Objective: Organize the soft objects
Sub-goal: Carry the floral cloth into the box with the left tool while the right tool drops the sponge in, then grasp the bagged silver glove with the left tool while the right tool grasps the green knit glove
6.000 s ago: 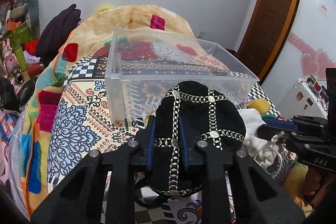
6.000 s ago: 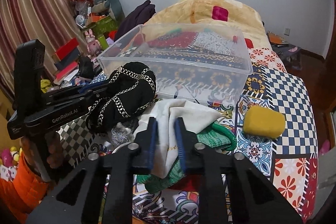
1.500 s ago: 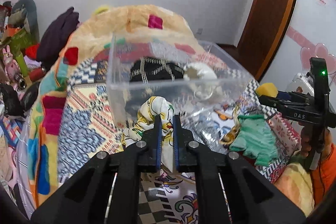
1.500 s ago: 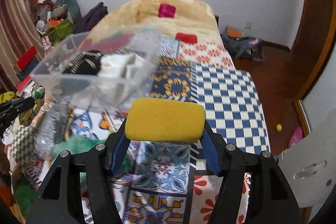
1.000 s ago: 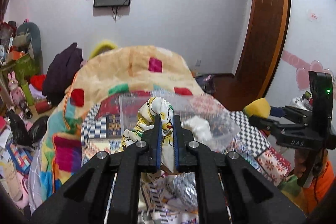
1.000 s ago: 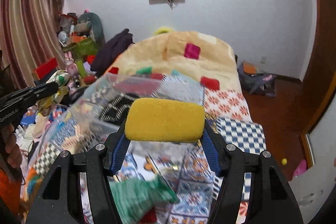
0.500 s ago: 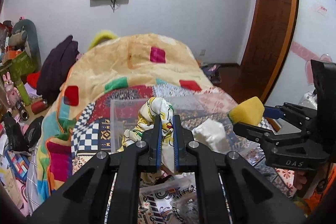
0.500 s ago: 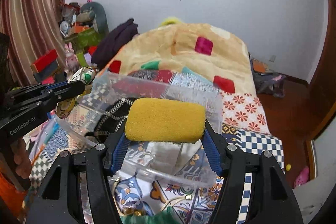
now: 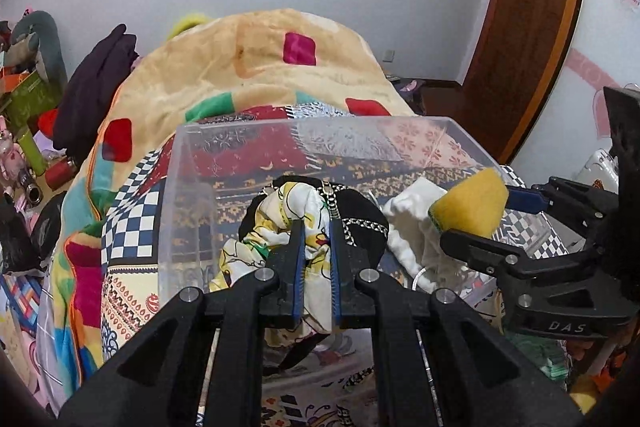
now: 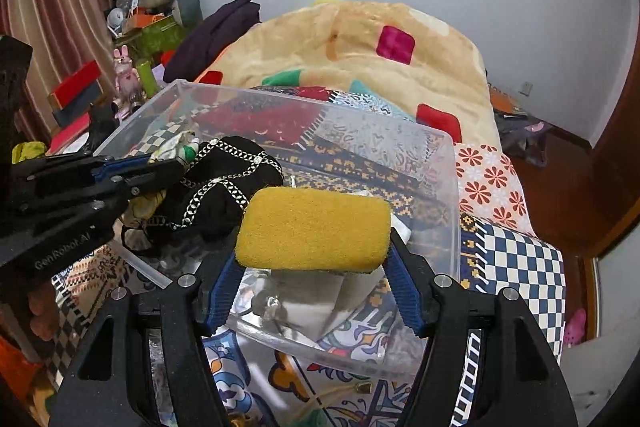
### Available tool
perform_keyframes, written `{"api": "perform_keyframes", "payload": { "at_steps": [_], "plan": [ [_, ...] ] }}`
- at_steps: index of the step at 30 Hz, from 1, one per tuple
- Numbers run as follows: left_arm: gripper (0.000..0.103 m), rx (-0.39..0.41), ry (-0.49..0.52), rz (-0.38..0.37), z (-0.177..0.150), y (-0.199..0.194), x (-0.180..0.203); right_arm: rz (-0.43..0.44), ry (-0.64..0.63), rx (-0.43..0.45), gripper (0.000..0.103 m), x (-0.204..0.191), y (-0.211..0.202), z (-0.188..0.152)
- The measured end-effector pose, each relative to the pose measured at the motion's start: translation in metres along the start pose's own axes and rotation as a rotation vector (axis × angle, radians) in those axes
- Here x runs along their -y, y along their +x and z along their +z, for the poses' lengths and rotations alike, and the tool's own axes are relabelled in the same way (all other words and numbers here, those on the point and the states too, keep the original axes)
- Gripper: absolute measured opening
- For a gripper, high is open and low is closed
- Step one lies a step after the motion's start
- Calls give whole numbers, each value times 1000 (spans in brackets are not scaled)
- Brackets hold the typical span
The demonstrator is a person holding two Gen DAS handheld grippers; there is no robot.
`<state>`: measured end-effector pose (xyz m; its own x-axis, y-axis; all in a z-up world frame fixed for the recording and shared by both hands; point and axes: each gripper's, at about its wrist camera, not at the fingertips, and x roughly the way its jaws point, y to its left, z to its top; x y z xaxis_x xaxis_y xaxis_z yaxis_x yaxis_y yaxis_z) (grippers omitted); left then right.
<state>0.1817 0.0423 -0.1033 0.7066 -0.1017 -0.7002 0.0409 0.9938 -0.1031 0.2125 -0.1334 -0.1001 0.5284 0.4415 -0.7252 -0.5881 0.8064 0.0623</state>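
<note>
Both tools are over the clear plastic bin (image 9: 188, 187) on the patterned bed (image 9: 128, 211). The left tool (image 9: 316, 259) is pressed tight on a yellow-and-white printed cloth (image 9: 296, 211), blue pads clamping the fabric between them, and the cloth hangs over the near part of the bin, bunched against the black hat with silver chain trim (image 9: 360, 207) that lies inside. Just right of the hat, also in the bin, sits a white pouch (image 9: 412, 227).

In the right wrist view, the right tool (image 10: 314, 279) is pinching the yellow sponge (image 10: 314, 227) by its 2 short ends, fingers spread wide to fit it. The sponge is held level above the near right part of the bin (image 10: 452, 195), apart from the hat (image 10: 224, 183), which shows just left of it. The left tool (image 10: 132, 179) reaches in from the left, cloth (image 10: 176, 145) in its tips, touching the hat. A beige blanket with coloured squares (image 10: 360, 63) is heaped behind the bin.
</note>
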Motion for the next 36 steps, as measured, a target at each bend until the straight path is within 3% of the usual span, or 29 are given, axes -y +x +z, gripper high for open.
{"api": "perform_keyframes", "payload": {
  "at_steps": [4, 12, 18, 27, 36],
  "plan": [
    [15, -8, -13, -20, 1, -1, 1, 2, 2, 6, 75, 0, -2, 1],
    [41, 36, -27, -40, 2, -30, 6, -4, 11, 53, 82, 2, -22, 4],
    [64, 114, 5, -33, 2, -68, 19, -20, 4, 117, 83, 1, -52, 4],
    [84, 163, 28, -35, -16, -107, 37, -37, -12, 169, 86, -3, -94, -15],
    [85, 58, 28, -43, -61, -94, 50, -7, 19, 76, 86, -5, -87, -60]
  ]
}}
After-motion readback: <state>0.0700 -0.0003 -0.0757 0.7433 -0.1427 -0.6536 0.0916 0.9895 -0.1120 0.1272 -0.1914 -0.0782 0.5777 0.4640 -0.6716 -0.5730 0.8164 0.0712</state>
